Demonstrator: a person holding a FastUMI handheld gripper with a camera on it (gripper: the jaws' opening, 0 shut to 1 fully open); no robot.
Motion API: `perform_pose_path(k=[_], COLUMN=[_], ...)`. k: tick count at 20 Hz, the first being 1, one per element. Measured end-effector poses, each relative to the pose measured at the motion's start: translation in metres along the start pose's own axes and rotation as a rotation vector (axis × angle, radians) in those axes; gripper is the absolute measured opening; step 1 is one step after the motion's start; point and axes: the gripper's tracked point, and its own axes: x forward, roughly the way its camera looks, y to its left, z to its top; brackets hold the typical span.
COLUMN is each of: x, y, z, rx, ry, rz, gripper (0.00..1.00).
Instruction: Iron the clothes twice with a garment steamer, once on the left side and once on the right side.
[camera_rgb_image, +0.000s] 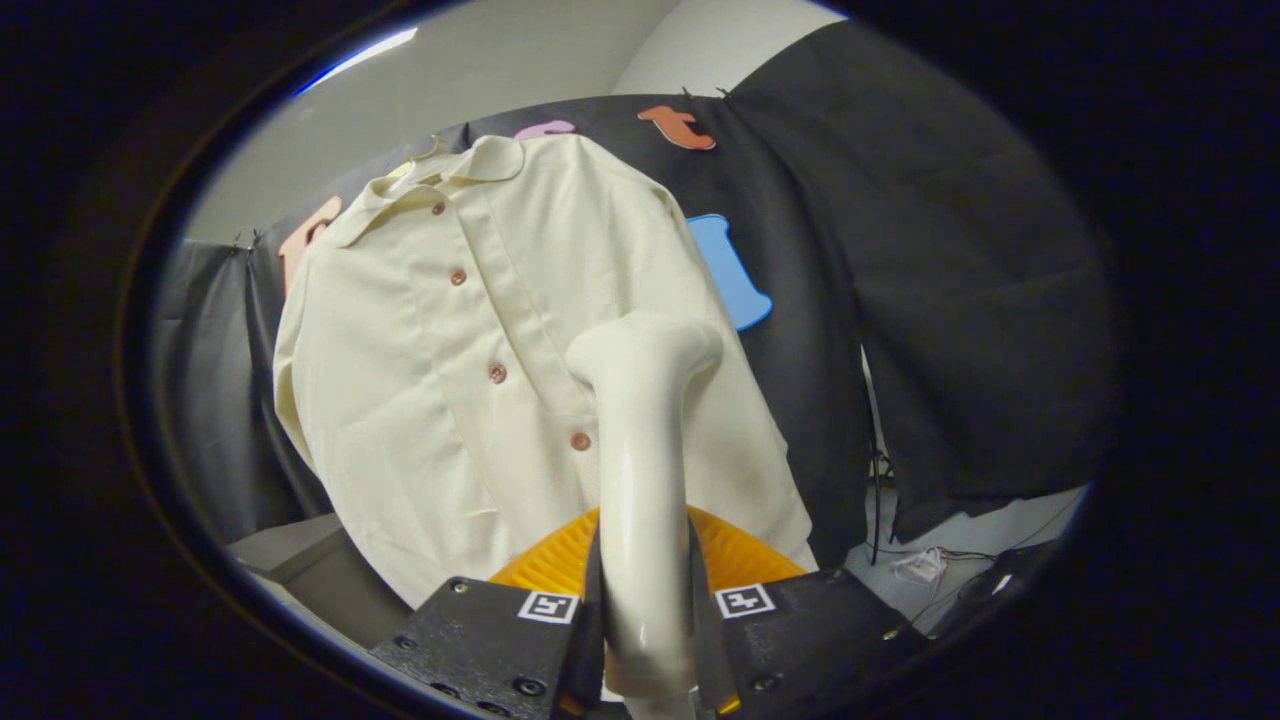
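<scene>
Both fingers of the gripper (645, 640) clamp the handle of the cream steamer (640, 470), its head raised at twelve o'clock towards the pale buttoned shirt (450, 380) hanging beyond, seemingly poised for a pass beside the button strip

You get soft, even light from a bright ceiling strip (365, 55) above. A glare streak runs down the glossy cream plastic steamer handle (640, 480). The hanging cream button shirt (470, 350) looks sharp but bows with fisheye distortion; the dark matte fingers (500, 640) blur slightly.
</scene>
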Motion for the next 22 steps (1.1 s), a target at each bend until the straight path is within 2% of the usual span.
perform_pose_path(k=[14,22], x=[-0.038,-0.085], y=[-0.032,-0.006], z=[-0.084,-0.098], rx=[0.124,0.176], ry=[0.101,0.113], rz=[-0.034,0.014], gripper=[0.36,0.36])
